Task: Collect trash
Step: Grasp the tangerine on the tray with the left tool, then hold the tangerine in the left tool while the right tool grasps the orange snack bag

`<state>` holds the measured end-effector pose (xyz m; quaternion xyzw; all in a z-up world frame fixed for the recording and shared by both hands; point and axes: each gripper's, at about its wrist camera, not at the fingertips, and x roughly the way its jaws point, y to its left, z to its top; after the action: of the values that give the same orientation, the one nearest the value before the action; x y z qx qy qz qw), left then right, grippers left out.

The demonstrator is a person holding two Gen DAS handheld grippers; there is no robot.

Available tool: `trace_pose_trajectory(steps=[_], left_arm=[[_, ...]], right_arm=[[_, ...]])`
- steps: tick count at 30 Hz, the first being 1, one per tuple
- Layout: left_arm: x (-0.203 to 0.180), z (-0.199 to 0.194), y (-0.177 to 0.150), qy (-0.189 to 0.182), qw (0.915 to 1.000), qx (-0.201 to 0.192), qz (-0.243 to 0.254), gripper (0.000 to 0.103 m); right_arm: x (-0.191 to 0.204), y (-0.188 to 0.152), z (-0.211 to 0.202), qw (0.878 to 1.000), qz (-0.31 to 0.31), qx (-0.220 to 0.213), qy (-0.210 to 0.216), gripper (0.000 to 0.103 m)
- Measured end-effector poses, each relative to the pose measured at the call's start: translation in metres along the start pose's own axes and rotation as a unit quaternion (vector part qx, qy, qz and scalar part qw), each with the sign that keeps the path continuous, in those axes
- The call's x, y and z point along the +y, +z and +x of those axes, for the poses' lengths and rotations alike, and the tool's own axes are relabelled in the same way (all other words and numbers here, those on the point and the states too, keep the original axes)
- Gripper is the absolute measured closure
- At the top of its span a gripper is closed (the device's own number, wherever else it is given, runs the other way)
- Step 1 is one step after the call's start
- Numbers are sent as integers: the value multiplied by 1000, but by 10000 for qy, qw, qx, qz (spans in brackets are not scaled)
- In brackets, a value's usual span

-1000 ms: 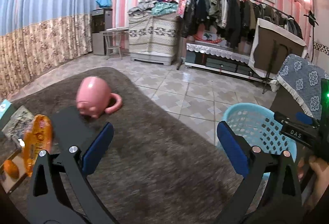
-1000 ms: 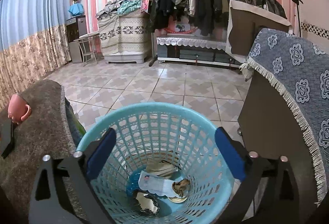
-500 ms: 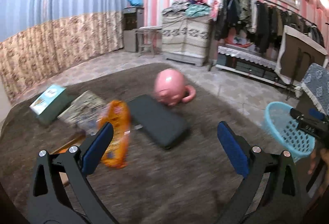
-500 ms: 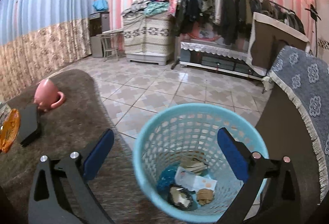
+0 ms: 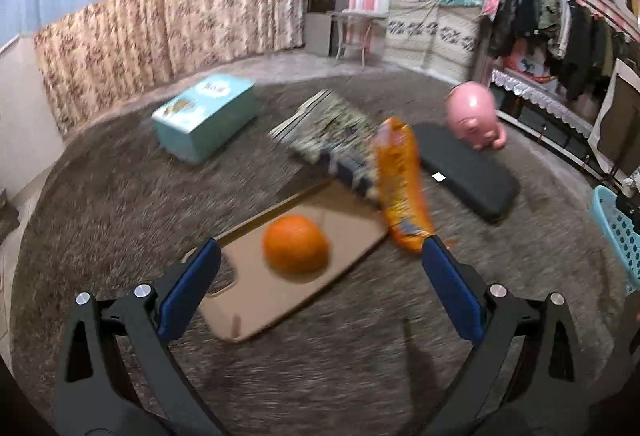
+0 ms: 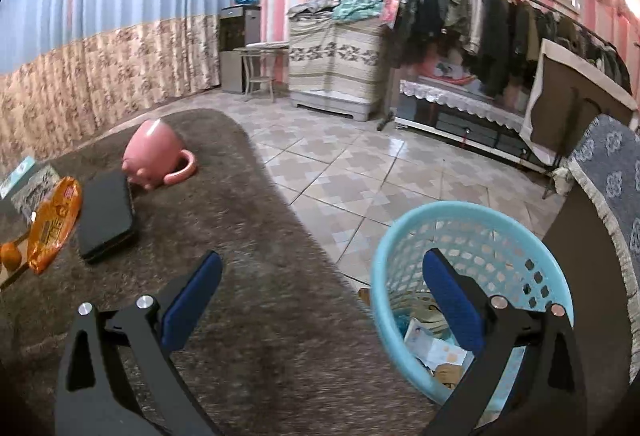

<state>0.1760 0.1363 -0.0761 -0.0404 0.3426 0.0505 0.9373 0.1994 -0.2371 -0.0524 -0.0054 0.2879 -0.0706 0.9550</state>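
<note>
Left claw [image 5: 320,272]: jaws spread wide, nothing held, positioned above the brown shag bench [image 5: 120,195]. Directly ahead at 12 o'clock, an orange [image 5: 295,244] rests on a tan board [image 5: 352,232]. At 1 o'clock, an orange snack wrapper [image 5: 400,187] lies with its near end touching the board's edge. Beyond it sit a patterned packet [image 5: 328,127], a black case [image 5: 468,171] and an overturned pink mug [image 5: 474,115]. A teal box [image 5: 204,115] lies at 11 o'clock, well apart.

Right claw [image 6: 322,286]: jaws spread wide, nothing held. Its right finger [image 6: 454,300] overlaps the rim of the blue basket [image 6: 532,260] in view; the basket stands on the tiled floor [image 6: 340,171] at 2 o'clock, just beside the bench edge, with paper scraps [image 6: 434,350] inside. At 10 o'clock, the black case, wrapper and mug appear on the bench.
</note>
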Motion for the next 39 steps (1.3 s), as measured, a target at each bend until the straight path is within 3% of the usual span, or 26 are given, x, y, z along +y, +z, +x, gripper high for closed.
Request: trace_pose_trajectory(steps=[8, 10, 17, 22, 27, 39], left_arm=[[4, 38, 5, -27, 9988, 479, 97, 43], [5, 48, 5, -30, 9981, 618, 69, 48], [14, 50, 11, -275, 9981, 543, -51, 68], [21, 32, 11, -386, 9989, 191, -158, 69], [39, 5, 20, 85, 9987, -483, 114, 69], [105, 9, 18, 347, 9956, -719, -491, 69]], right_arm=[[13, -3, 5, 9996, -216, 138, 71, 5], [14, -3, 6, 9996, -212, 183, 76, 5], [24, -7, 10, 9987, -296, 336, 231, 5], [46, -8, -1, 9967, -330, 343, 655, 5], [95, -5, -9, 9909, -841, 273, 1019, 5], [211, -7, -4, 9677, -1097, 520, 2211, 5]])
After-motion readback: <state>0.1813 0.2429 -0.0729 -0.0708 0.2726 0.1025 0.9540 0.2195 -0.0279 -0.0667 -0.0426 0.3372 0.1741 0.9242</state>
